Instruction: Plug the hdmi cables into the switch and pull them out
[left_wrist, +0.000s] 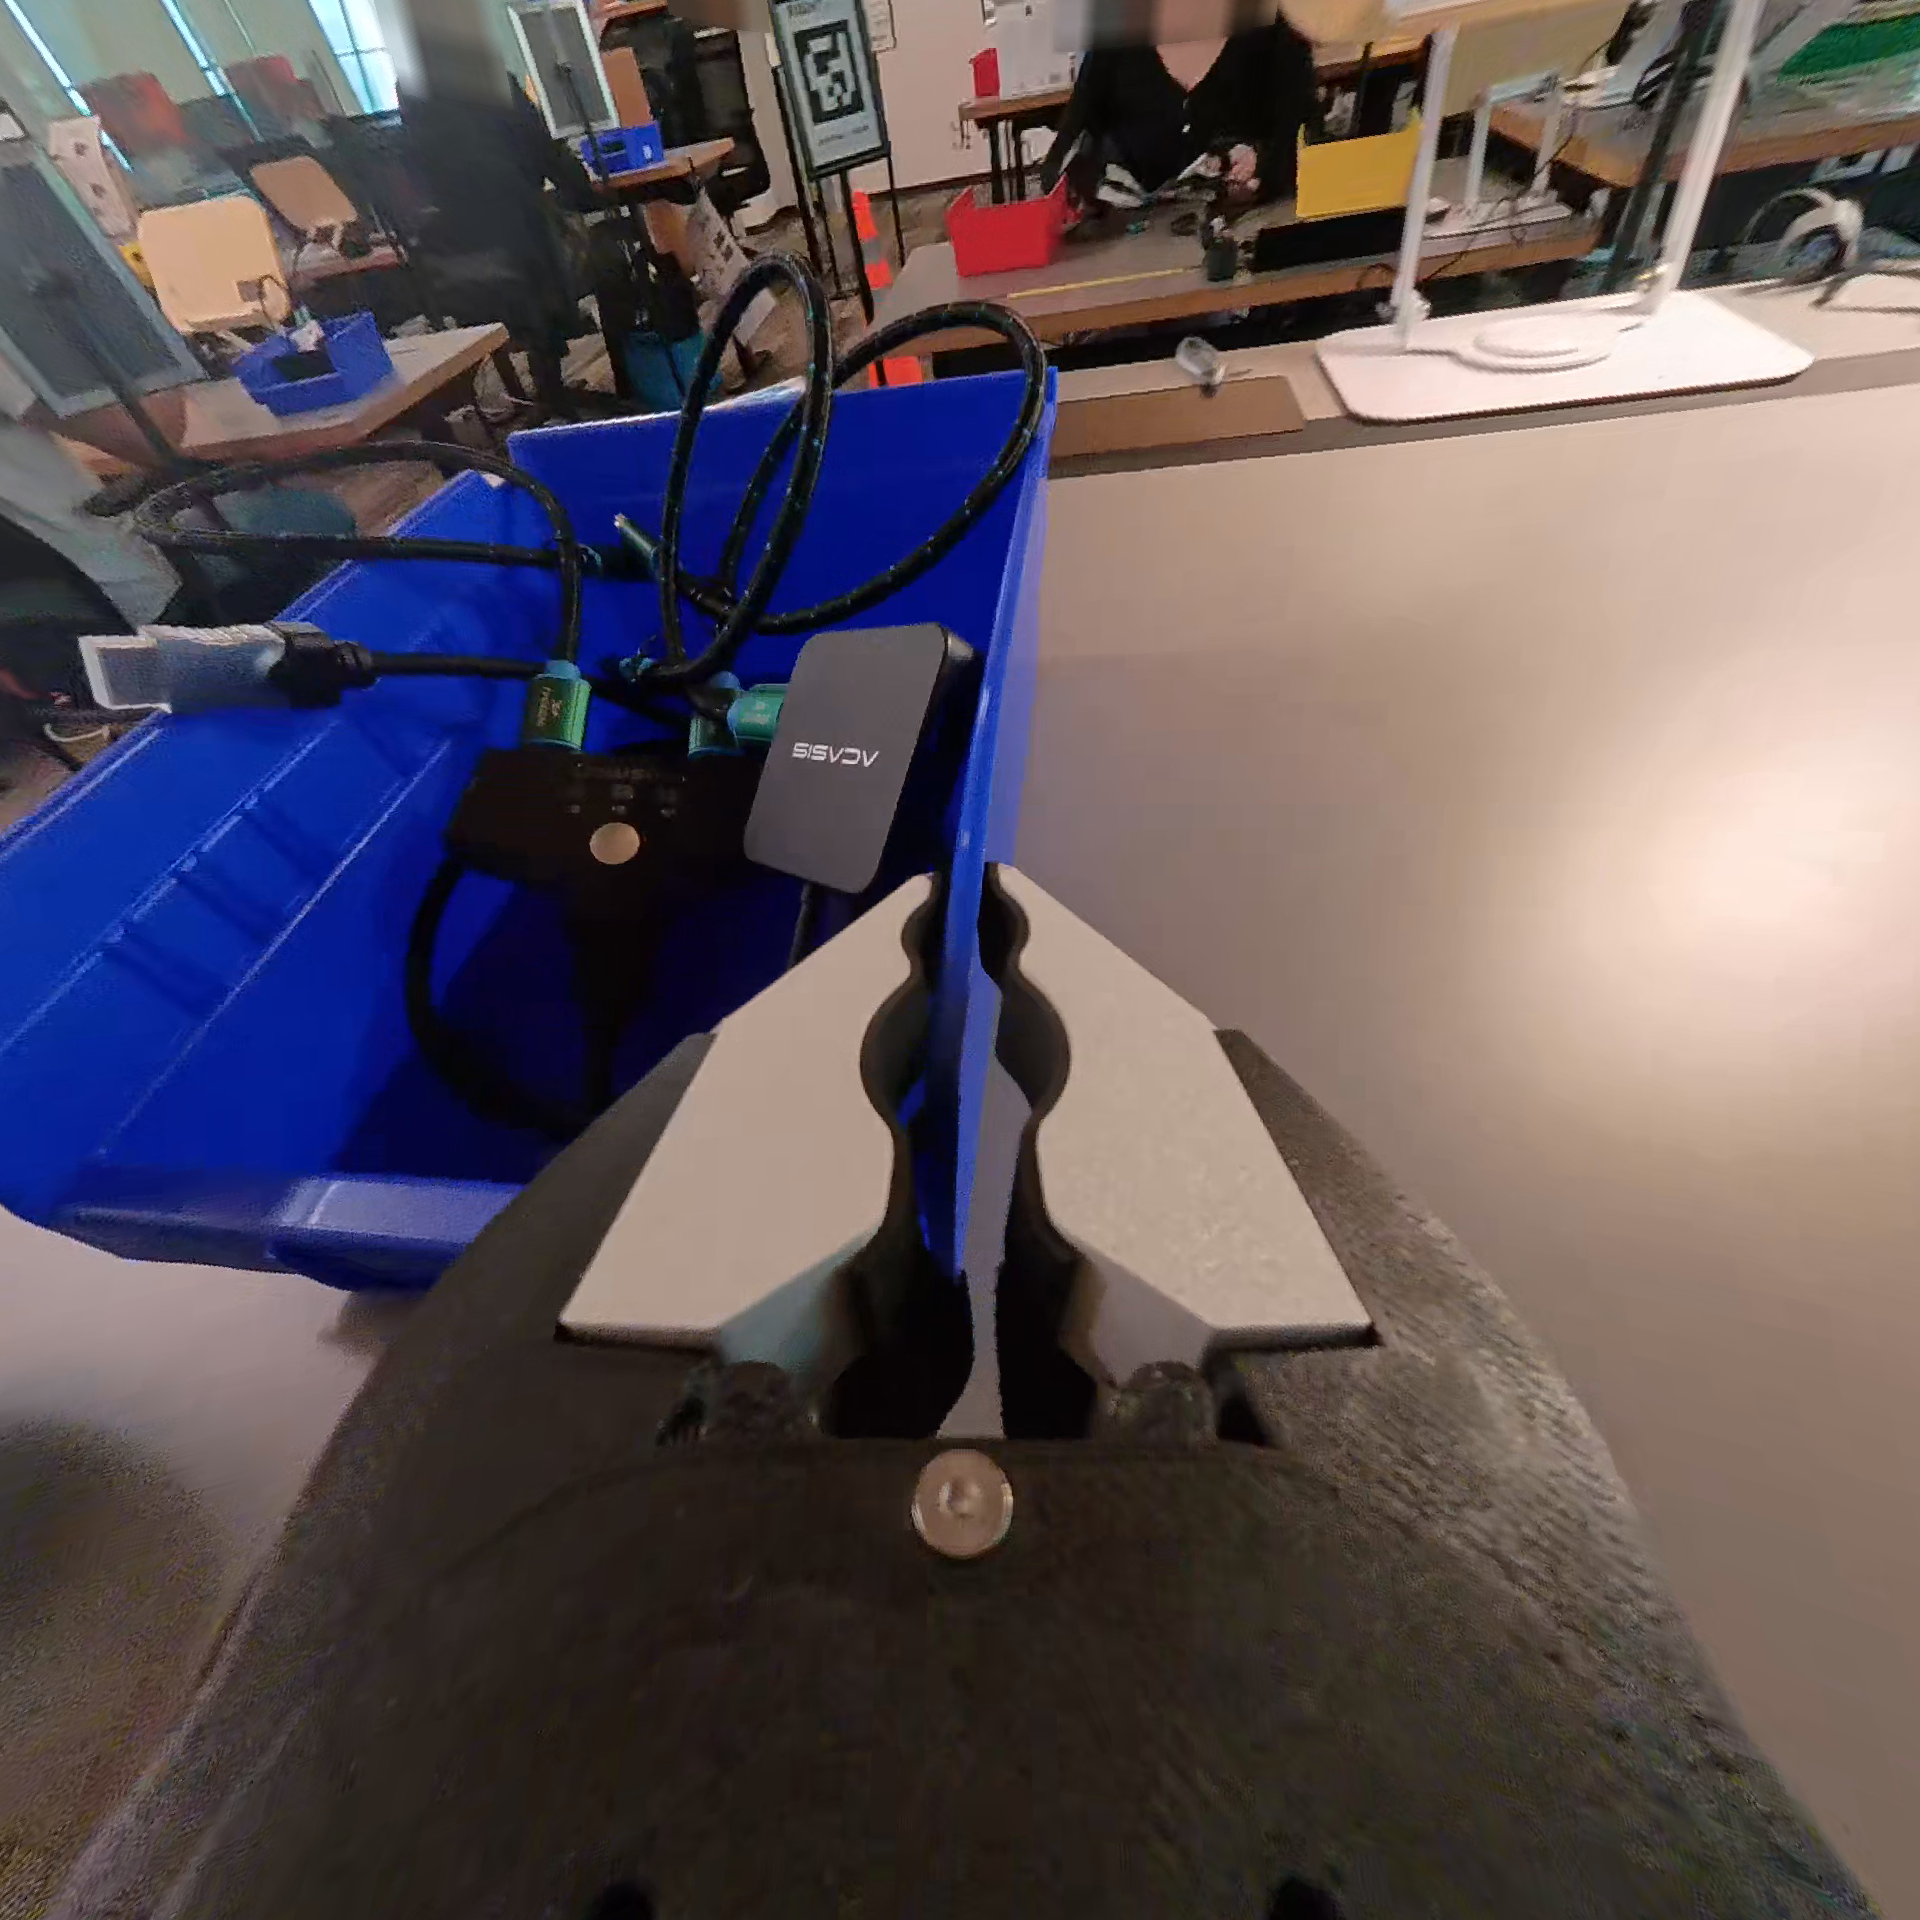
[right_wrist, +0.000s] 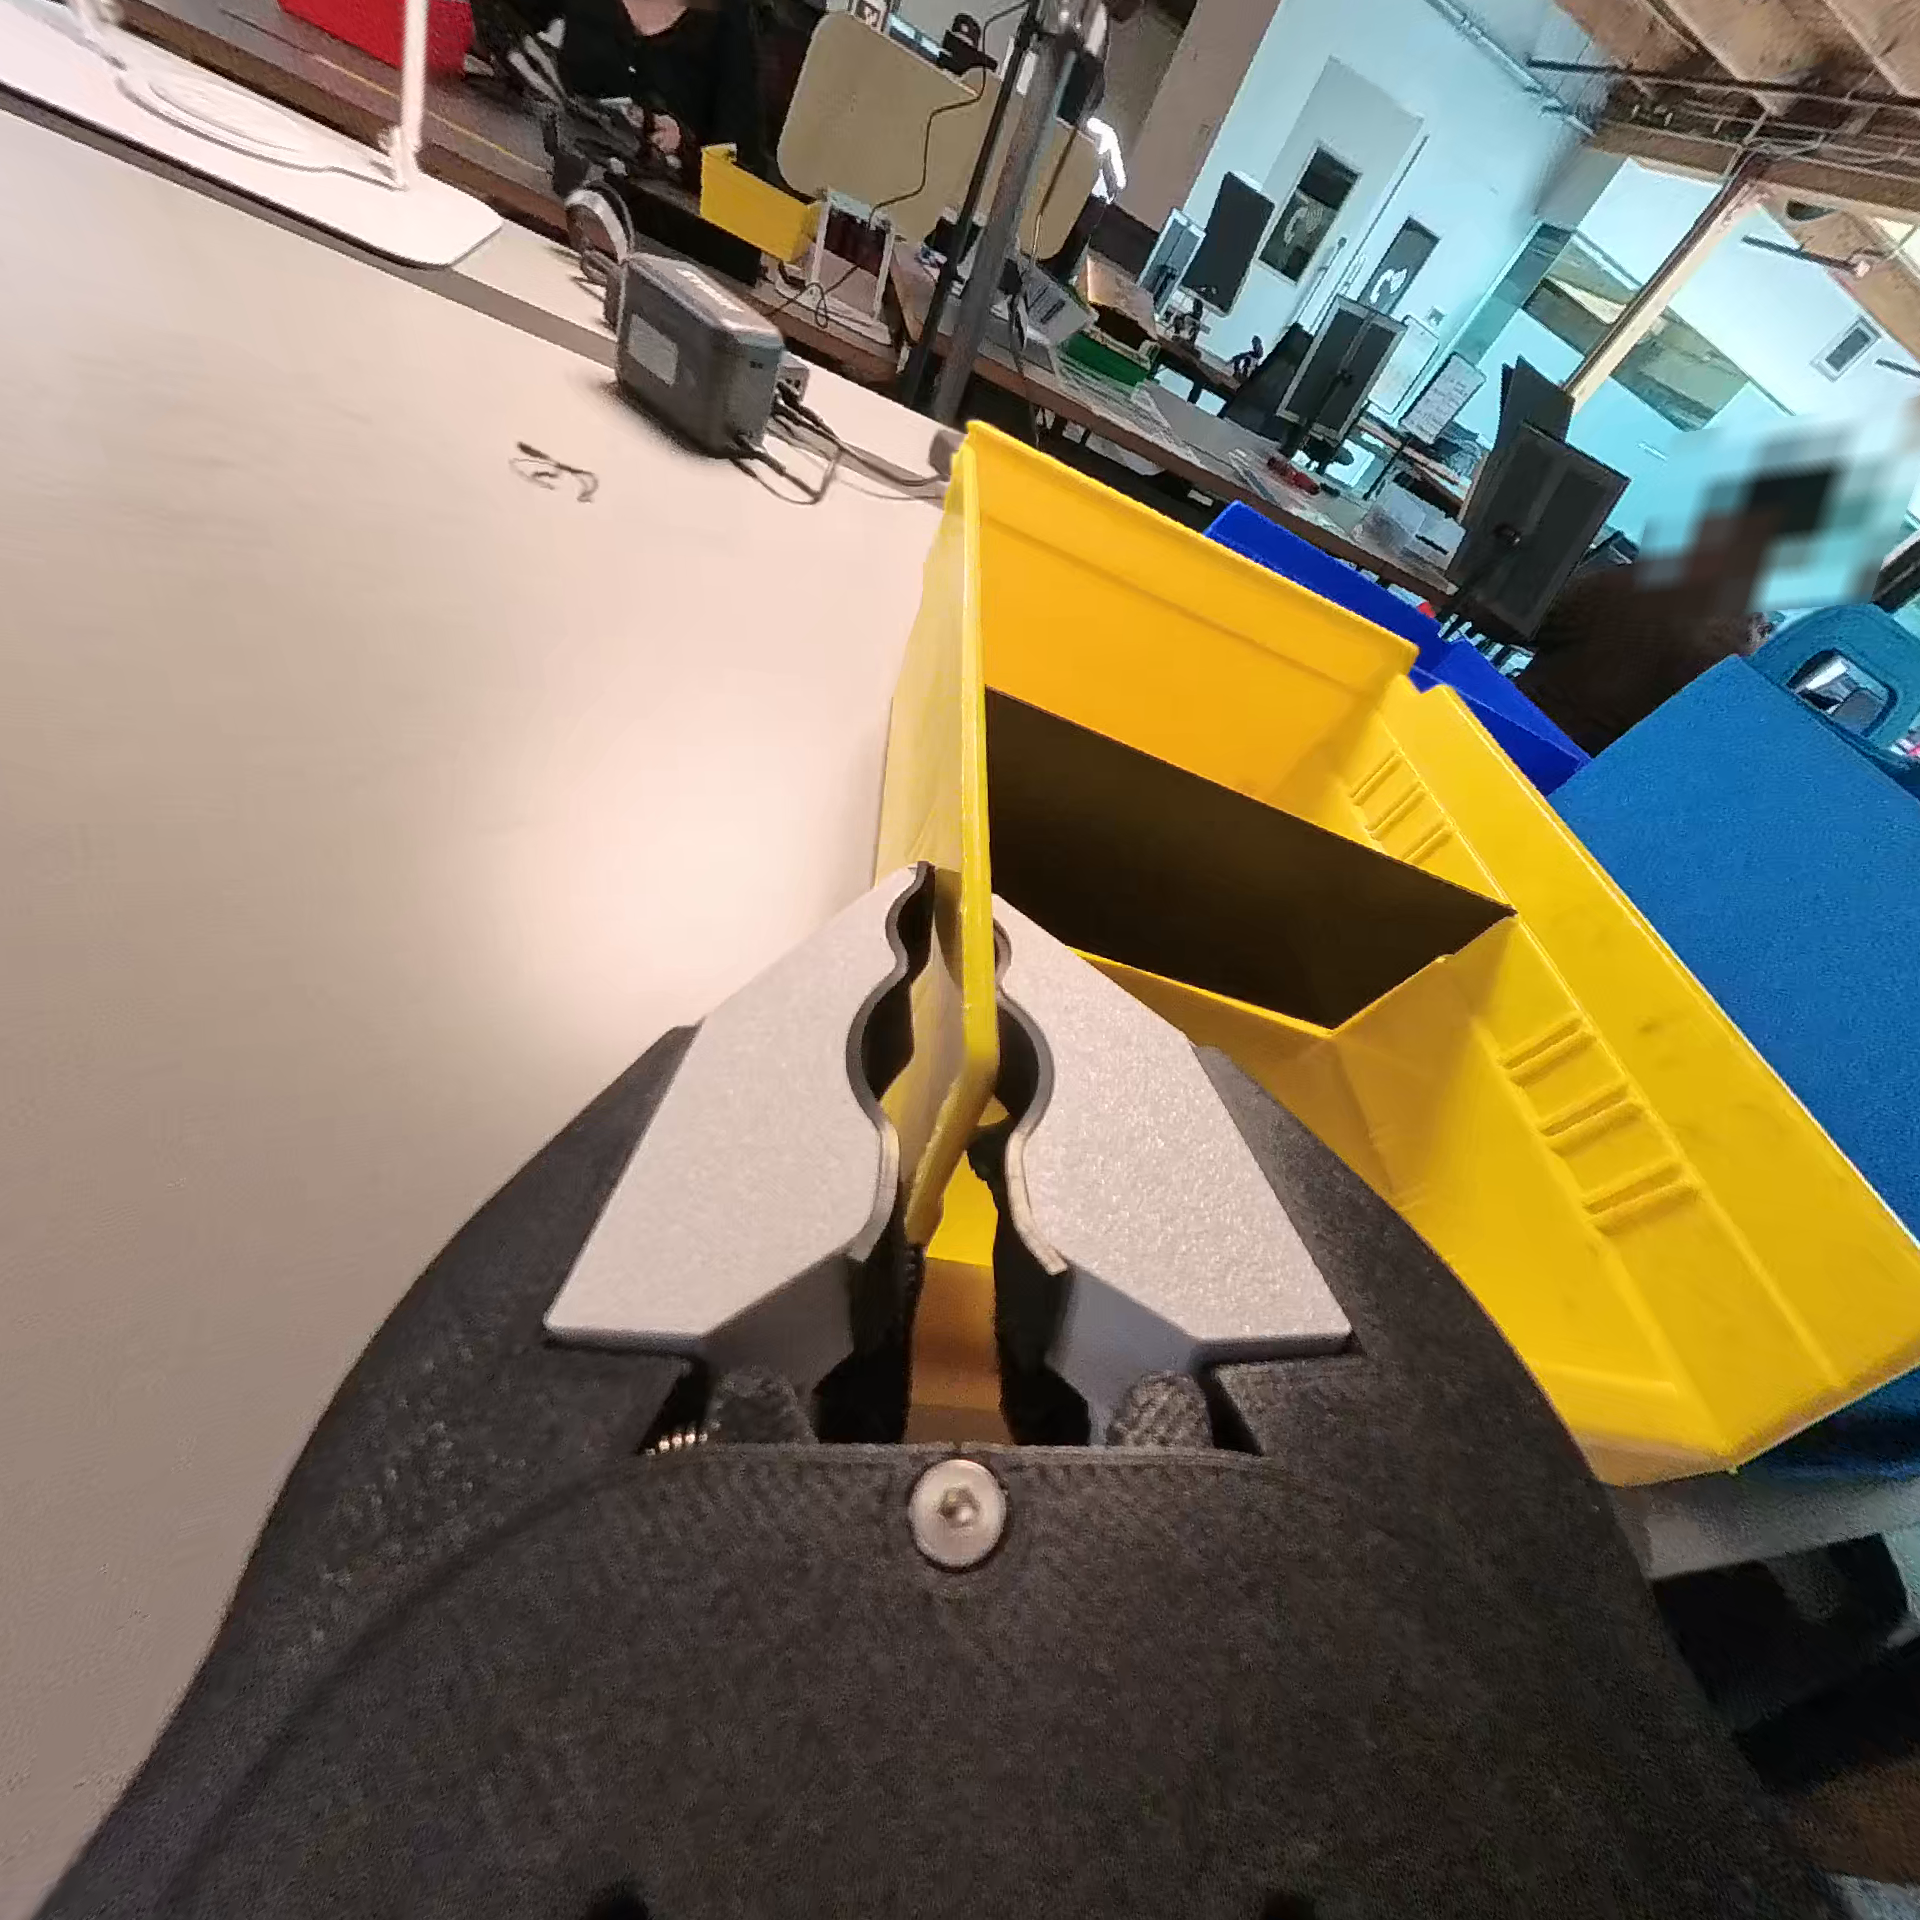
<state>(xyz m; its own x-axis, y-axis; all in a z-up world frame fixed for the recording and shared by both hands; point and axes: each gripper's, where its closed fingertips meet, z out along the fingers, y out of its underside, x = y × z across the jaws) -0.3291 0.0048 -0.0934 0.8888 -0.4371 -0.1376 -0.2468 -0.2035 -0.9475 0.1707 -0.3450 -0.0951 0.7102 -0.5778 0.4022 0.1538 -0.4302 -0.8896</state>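
In the left wrist view my left gripper is shut on the right side wall of a blue bin. Inside the bin lie a black HDMI switch with a round button, a dark grey flat device, and black braided HDMI cables with green plugs; two plugs sit at the switch's far edge. One cable end with a grey connector hangs over the bin's left rim. In the right wrist view my right gripper is shut on the left side wall of a yellow bin with a black divider.
Grey table spreads to the right of the blue bin and left of the yellow bin. A white lamp base and a cardboard strip stand at the far edge. A grey power unit with cords sits beyond the yellow bin. Blue bins lie to the right. The tips of one gripper are about 60 centimetres away from the tips of the other. It is some 40 centimetres from my right tips to the grey power unit.
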